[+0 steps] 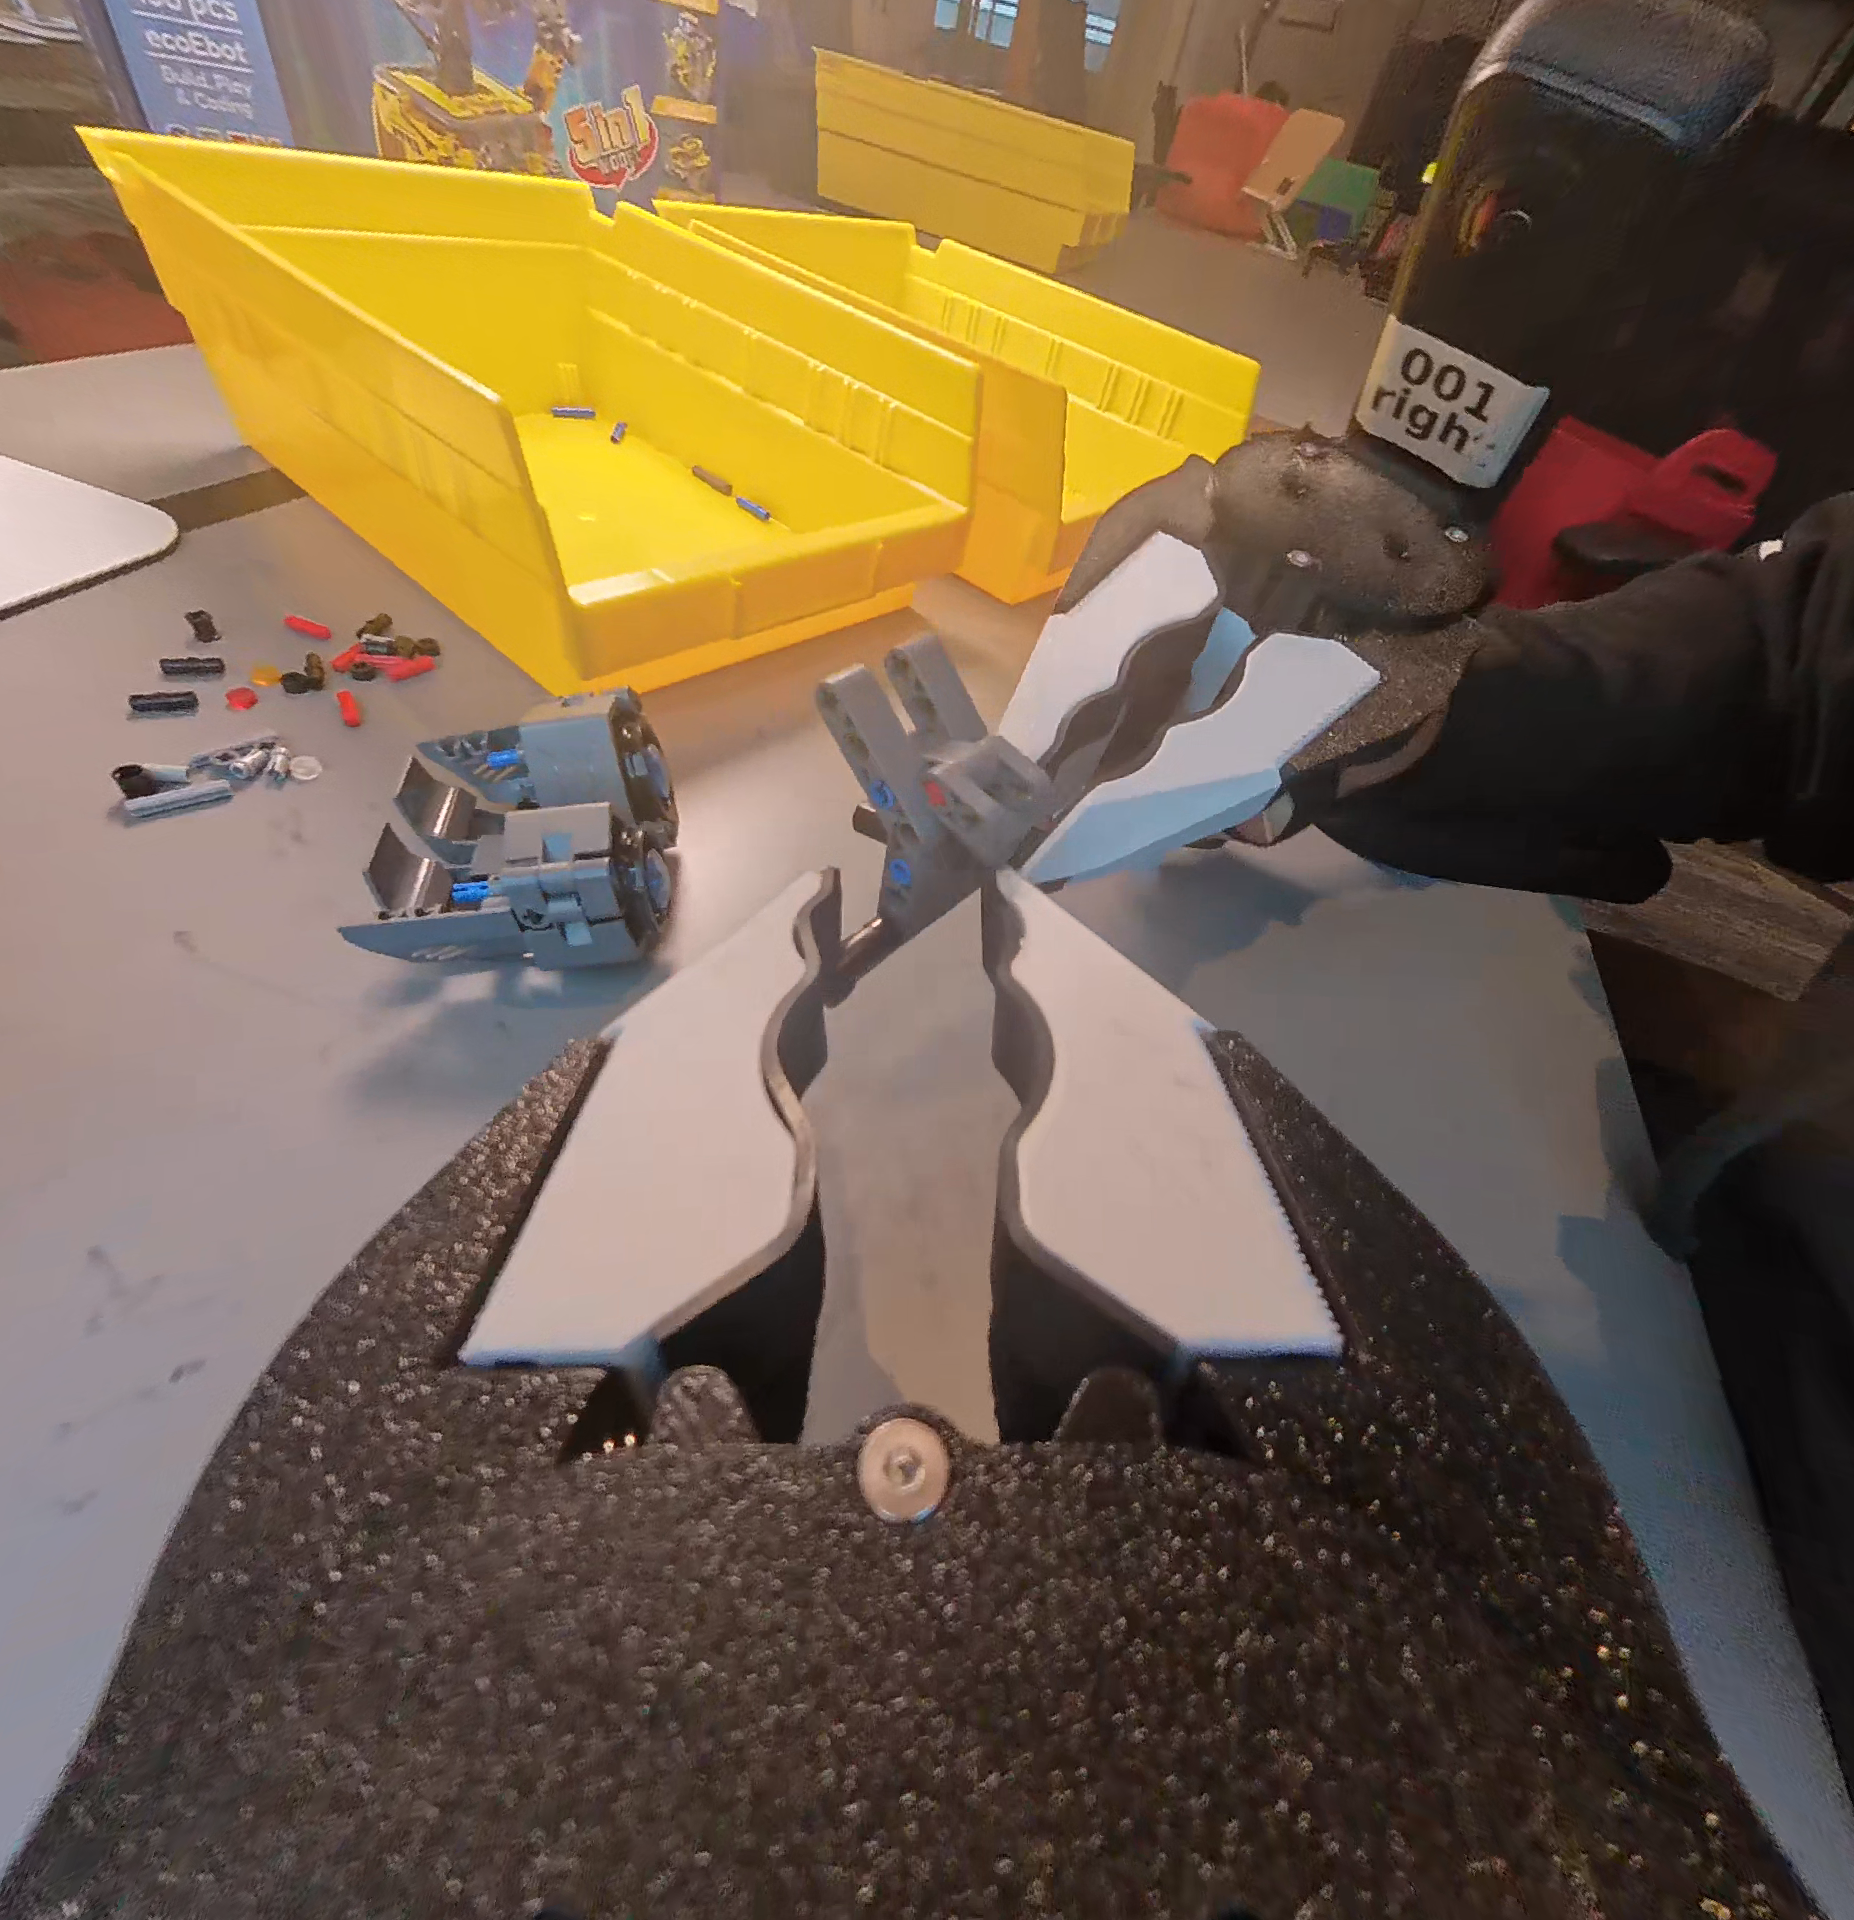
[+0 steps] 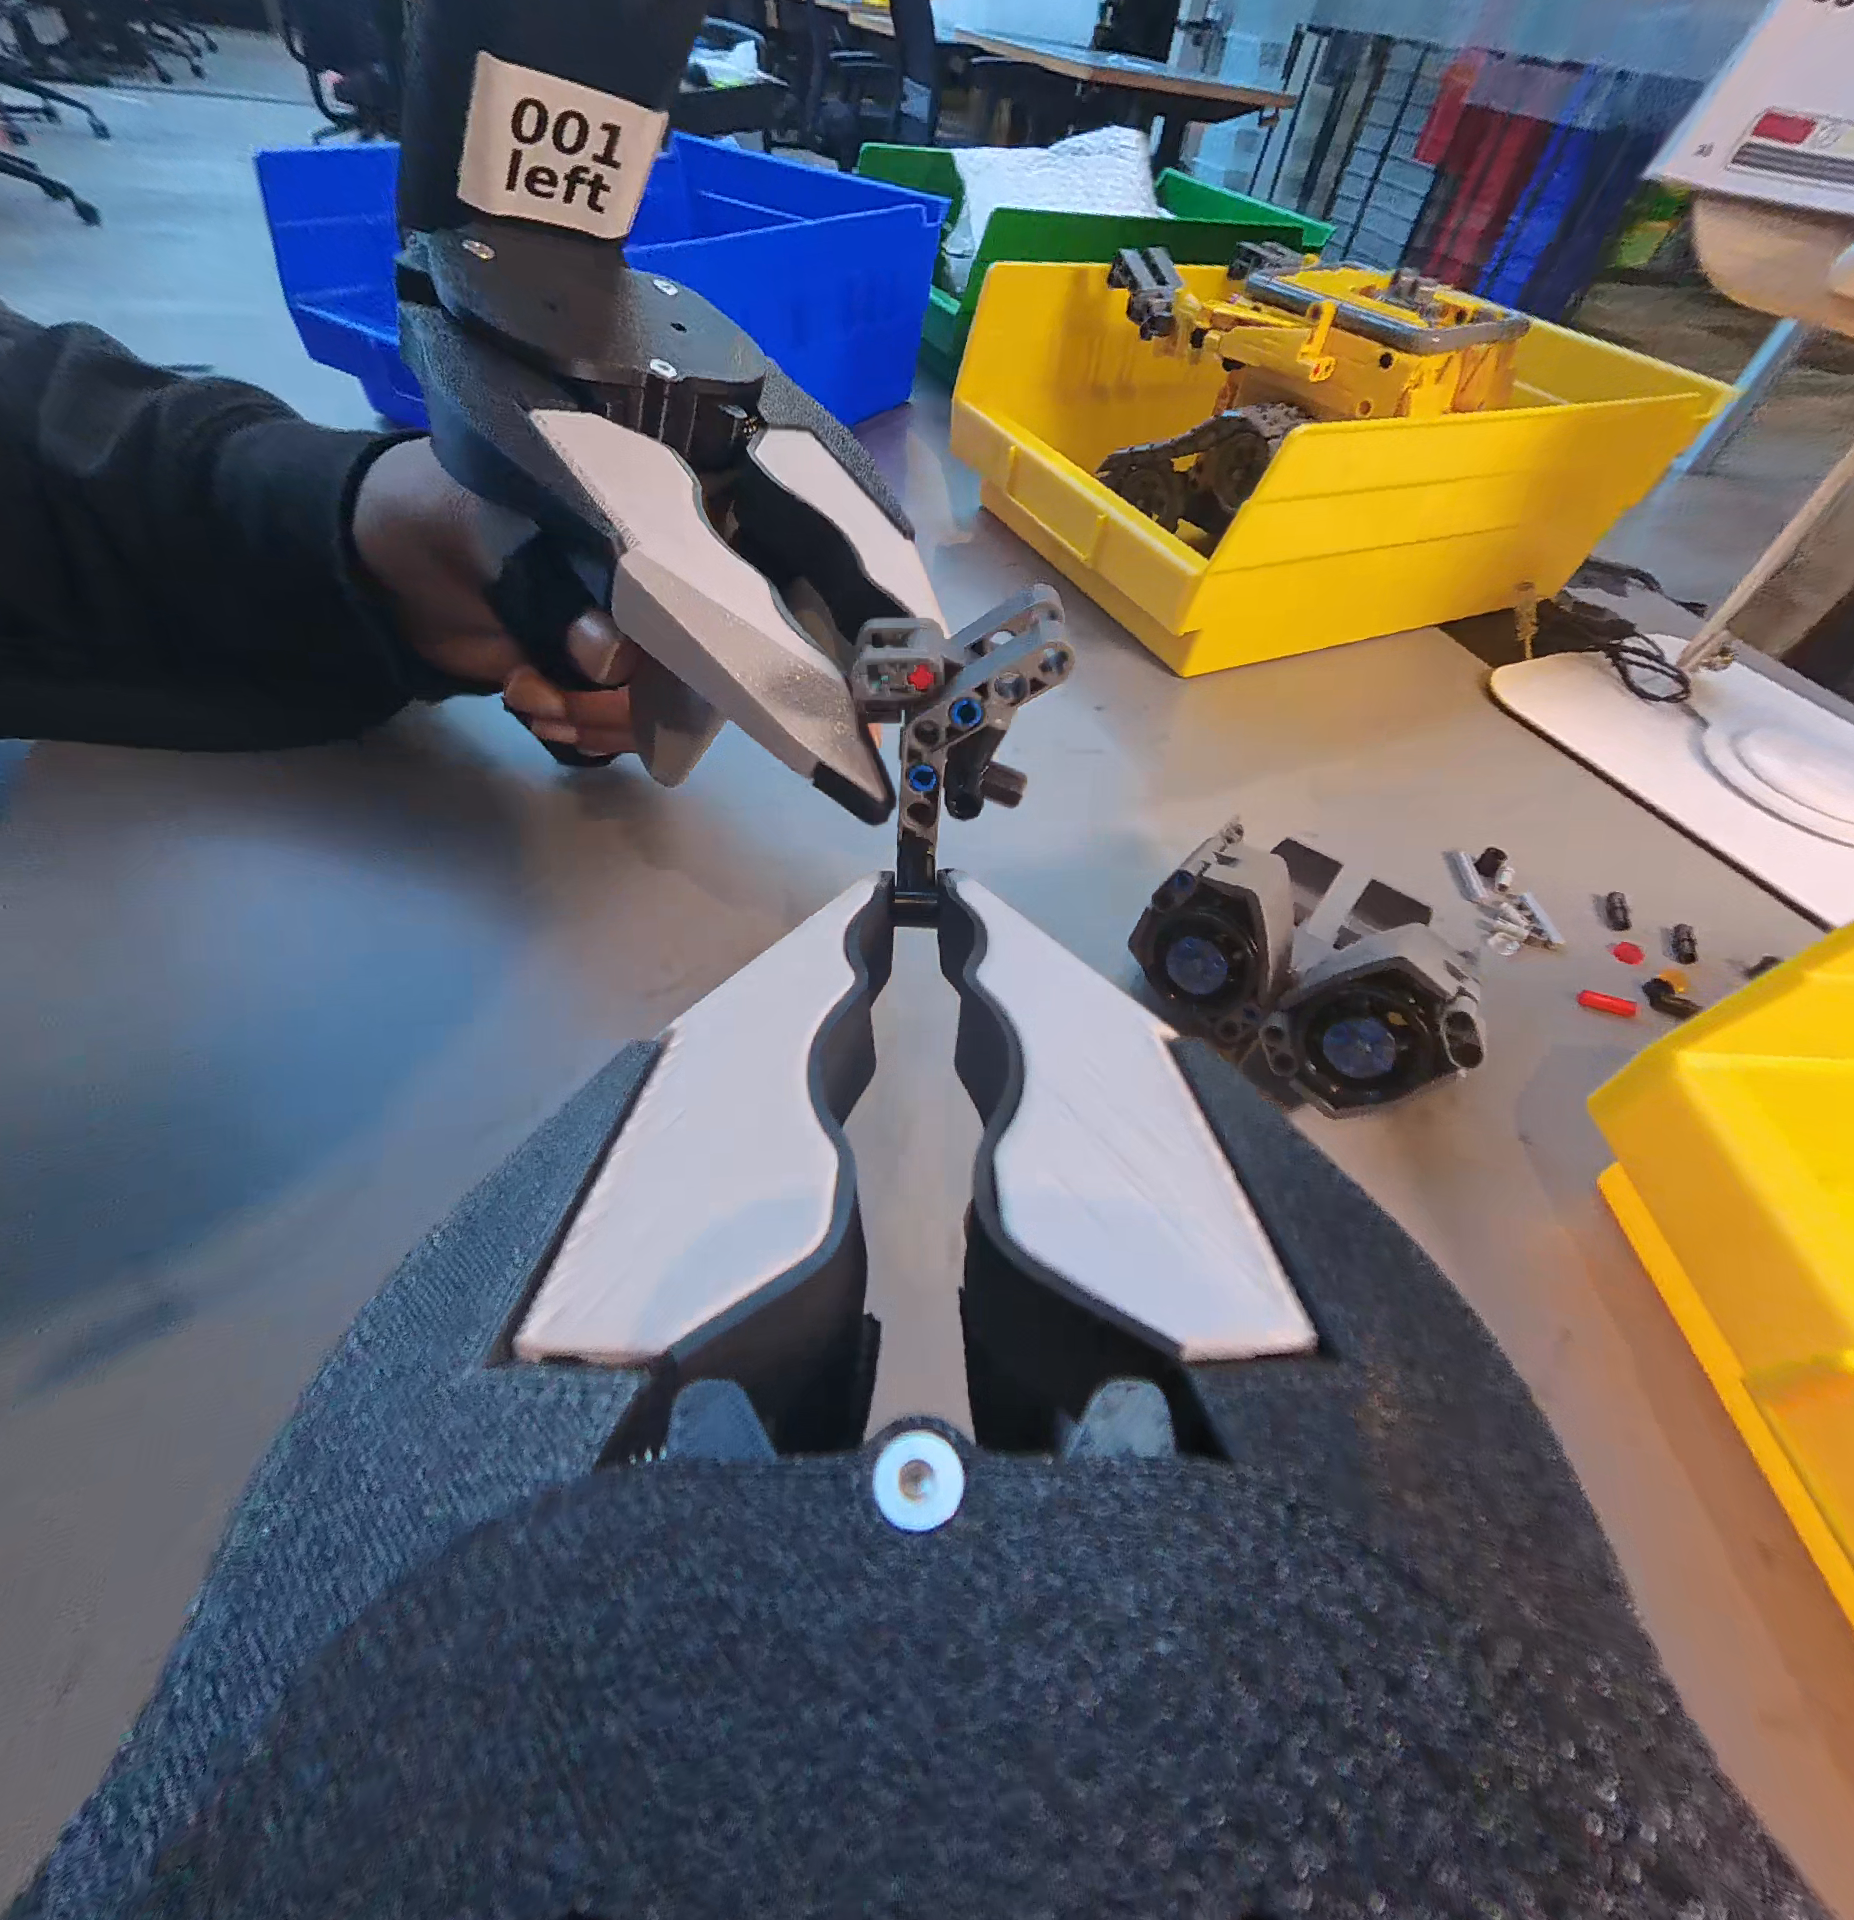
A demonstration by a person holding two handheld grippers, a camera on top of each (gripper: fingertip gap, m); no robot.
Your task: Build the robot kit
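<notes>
A small grey beam assembly with blue and red pins and a forked top is held in the air above the grey table. My left gripper is closed around its lower part, by a black pin. My right gripper reaches in from the right, with a gloved hand behind it, and meets the assembly by its small grey block. In the right wrist view my right gripper pinches the bottom end of the assembly. There the left gripper comes in from the upper left.
A grey module with two round black ends lies on the table beside several loose small parts. Yellow bins stand behind. Another yellow bin holds a yellow tracked model. A blue bin and a green bin are farther back. The tips of both grippers are at nearly the same place.
</notes>
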